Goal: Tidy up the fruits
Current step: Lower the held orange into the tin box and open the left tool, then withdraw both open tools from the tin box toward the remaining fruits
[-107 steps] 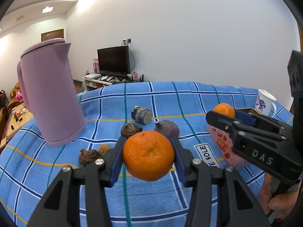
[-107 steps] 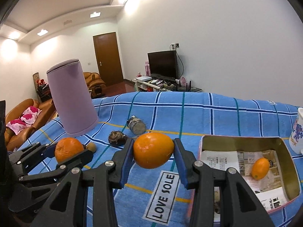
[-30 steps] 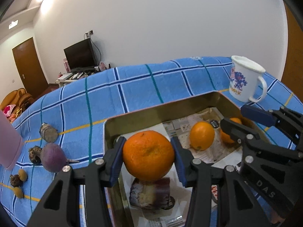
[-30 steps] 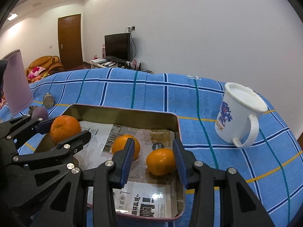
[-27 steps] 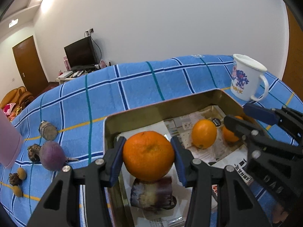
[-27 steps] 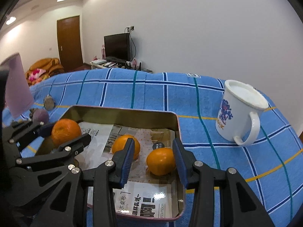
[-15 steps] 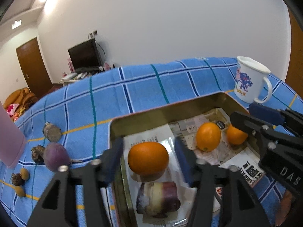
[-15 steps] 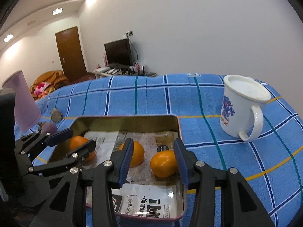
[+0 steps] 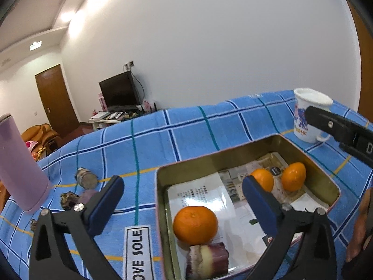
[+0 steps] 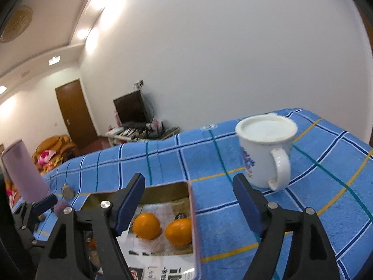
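Observation:
A gold metal tin lined with printed paper stands on the blue checked cloth. An orange lies at its near left, against a purple and yellow chunk. My left gripper hangs over that orange, jaws opening wide, pads touching nothing. Two more oranges rest at the tin's far right. In the right wrist view these two oranges lie below my right gripper, whose jaws are opening and empty. The tin's rim runs between its fingers.
A white mug with a blue print stands right of the tin. A pink jug stands far left. Several small dark pieces lie on the cloth left of the tin. A "LOVE SOLE" label is near the front.
The left gripper let go of its orange, which now lies in the tin. The right gripper opened off its orange, rose and rolled. Both drew back a little.

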Tool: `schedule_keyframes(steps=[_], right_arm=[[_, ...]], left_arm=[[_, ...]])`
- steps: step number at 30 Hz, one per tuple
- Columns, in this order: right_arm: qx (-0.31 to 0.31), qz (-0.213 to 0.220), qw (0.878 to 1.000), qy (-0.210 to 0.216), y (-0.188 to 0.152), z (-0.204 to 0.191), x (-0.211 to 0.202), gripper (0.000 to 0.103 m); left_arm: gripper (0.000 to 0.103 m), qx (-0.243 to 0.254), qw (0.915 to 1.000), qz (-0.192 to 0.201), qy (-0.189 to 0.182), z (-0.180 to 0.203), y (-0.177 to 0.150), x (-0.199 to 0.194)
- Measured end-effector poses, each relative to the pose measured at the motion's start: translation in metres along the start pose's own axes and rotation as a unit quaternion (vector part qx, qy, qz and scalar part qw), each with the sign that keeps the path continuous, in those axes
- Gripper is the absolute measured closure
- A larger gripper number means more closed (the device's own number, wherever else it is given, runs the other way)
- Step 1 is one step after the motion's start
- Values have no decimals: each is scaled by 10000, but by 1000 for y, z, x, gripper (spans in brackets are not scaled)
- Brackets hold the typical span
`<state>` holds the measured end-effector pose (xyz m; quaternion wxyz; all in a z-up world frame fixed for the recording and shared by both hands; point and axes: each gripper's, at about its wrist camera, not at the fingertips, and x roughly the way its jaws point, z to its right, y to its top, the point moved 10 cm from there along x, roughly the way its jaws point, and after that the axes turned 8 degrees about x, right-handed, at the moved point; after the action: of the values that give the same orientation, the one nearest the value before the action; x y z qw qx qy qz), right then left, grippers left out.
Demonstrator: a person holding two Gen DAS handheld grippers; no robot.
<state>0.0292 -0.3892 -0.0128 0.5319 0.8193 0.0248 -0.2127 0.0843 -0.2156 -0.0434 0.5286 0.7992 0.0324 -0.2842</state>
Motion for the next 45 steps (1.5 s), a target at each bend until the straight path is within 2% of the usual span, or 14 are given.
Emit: schedule_keyframes(steps=[4, 8, 15, 26, 29, 45], right_arm=[[-65, 580, 9983, -54, 13, -1, -15, 24], [-284, 855, 9958, -184, 16, -3, -22, 24], [-540, 814, 9946, -355, 11, -8, -17, 24], [-340, 706, 9956, -510, 5, -6, -16, 24], [-307, 639, 9962, -505, 1, -11, -13, 24], [-645, 217, 9974, -215, -37, -85, -3, 24]], left_arm=[[0, -261, 9995, 118, 137, -15, 1, -6], [0, -373, 9986, 89, 366, -29, -4, -5], [0, -550, 9966, -11, 608, -46, -15, -4], [0, -362, 9966, -88, 734, -59, -28, -12], [0, -442, 9962, -141, 736, -69, -34, -13], [0, -537, 9940, -279, 913, -119, -61, -21]])
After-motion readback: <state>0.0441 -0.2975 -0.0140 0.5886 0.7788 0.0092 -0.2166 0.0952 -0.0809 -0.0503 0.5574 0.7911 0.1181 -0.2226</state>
